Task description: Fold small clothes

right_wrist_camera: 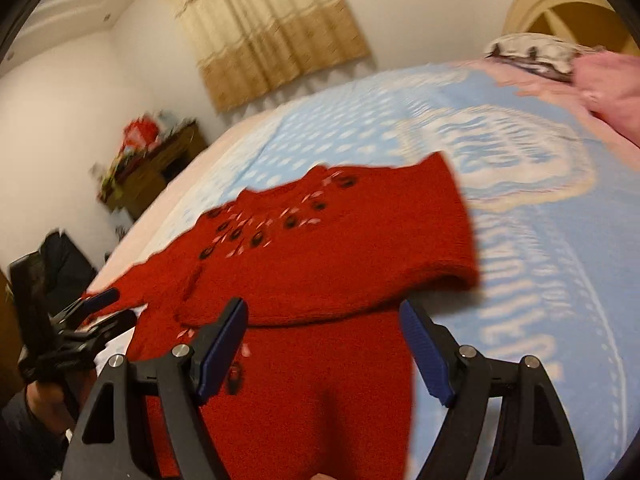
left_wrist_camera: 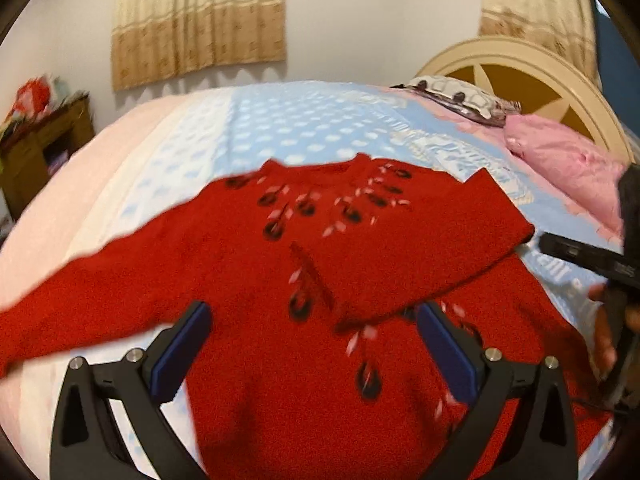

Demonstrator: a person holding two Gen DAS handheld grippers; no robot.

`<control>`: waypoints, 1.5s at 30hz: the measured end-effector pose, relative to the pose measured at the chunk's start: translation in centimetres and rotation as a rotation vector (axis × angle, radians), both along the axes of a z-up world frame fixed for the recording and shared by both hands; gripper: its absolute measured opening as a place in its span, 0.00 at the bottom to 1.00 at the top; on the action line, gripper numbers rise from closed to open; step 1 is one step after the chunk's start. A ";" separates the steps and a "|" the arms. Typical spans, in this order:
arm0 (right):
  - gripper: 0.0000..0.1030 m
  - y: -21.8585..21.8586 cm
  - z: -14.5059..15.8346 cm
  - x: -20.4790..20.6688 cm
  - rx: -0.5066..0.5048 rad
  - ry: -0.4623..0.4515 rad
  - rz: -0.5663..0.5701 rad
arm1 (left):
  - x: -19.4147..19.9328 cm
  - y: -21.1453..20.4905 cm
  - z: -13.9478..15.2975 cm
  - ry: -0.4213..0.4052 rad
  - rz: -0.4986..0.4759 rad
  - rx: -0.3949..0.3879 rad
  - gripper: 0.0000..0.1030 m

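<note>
A small red knitted sweater [left_wrist_camera: 248, 280] with black and pink leaf patterns lies flat on the bed. Its right sleeve [left_wrist_camera: 436, 248] is folded across the chest; its left sleeve [left_wrist_camera: 80, 292] stretches out to the left. My left gripper [left_wrist_camera: 316, 344] is open and empty above the sweater's lower body. My right gripper [right_wrist_camera: 324, 340] is open and empty above the sweater [right_wrist_camera: 320, 264], just below the folded sleeve [right_wrist_camera: 400, 248]. The left gripper also shows in the right wrist view [right_wrist_camera: 108, 308], near the outstretched sleeve's end.
The bed has a light blue and pink patterned cover [left_wrist_camera: 304, 128]. Pink pillows [left_wrist_camera: 568, 168] and a cream headboard [left_wrist_camera: 516, 60] are at the right. A wooden cabinet [left_wrist_camera: 44, 148] with clutter stands at the far left. Curtains [left_wrist_camera: 200, 20] hang on the wall.
</note>
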State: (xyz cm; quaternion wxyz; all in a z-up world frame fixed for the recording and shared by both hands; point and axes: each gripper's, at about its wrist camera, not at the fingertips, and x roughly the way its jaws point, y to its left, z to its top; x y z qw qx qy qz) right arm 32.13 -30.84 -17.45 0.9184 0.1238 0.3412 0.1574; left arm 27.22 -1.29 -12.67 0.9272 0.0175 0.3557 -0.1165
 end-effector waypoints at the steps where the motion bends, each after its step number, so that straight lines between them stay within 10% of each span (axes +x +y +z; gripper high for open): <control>1: 0.76 -0.8 0.0 -0.5 0.020 -0.015 -0.009 | 1.3 -1.0 -0.4 0.015 -0.018 0.024 1.00; 9: 0.76 -0.4 -0.6 -2.2 0.014 -0.116 0.087 | 6.9 -3.2 -5.1 0.206 -0.028 0.018 0.69; 13: 0.77 0.2 -0.9 -2.6 0.000 -0.129 0.115 | 7.2 -3.2 -4.3 0.220 -0.056 -0.048 0.17; 27: 0.77 0.2 -1.1 -2.8 -0.004 -0.133 0.114 | 7.4 3.0 2.1 0.116 -0.007 -0.095 0.14; 45: 0.77 0.7 -1.8 -2.5 -0.031 -0.091 0.130 | 7.4 6.5 -2.8 0.197 0.080 -0.054 0.15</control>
